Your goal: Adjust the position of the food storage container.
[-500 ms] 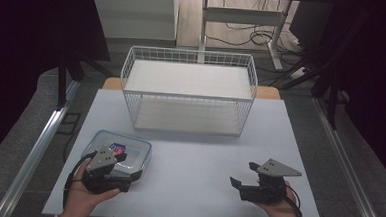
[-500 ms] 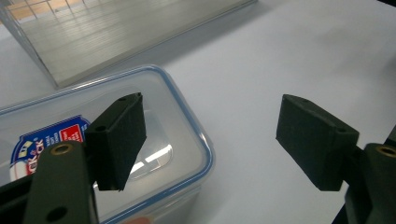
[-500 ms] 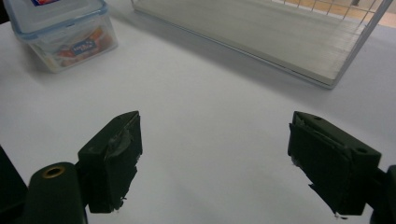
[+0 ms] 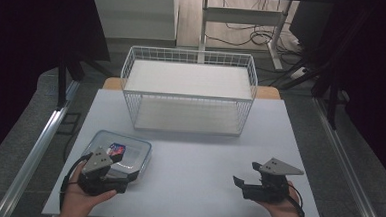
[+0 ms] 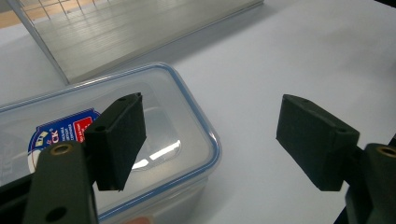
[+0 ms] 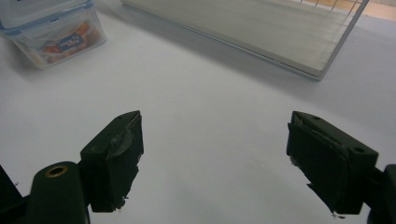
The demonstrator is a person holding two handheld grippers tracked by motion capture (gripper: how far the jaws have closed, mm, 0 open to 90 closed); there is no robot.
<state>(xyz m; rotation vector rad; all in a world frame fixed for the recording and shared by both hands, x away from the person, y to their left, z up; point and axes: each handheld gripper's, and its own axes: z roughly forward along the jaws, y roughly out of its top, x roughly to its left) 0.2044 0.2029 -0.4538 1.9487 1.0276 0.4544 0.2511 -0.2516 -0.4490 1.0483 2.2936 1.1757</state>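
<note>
1. As it bore every other item, the desk (image 4: 188, 158) was entered first: white, flat, matte, bare between the two hands.
2. Wire basket (image 4: 189, 91): white, open-topped, with a pale board as its floor, standing at the far middle of the desk, well apart from both tongs.
3. Lidded plastic box (image 4: 123, 152): clear, rigid, with a blue-rimmed lid and a printed label, lying at the near left of the desk, in front of the basket's left corner. Judged light and stiff, its smooth walls likely slippery; the lid rim or a short side looked the surest hold, since the flat top offered no purchase. Contents could not be told beyond some colour through the wall.
4. Left tongs (image 5: 210, 140): spread wide, holding nothing, one jaw over the box's lid corner, the other over bare desk beside it.
5. Right tongs (image 6: 212, 161): spread wide, empty, over bare desk at the near right, well apart from the box.
</note>
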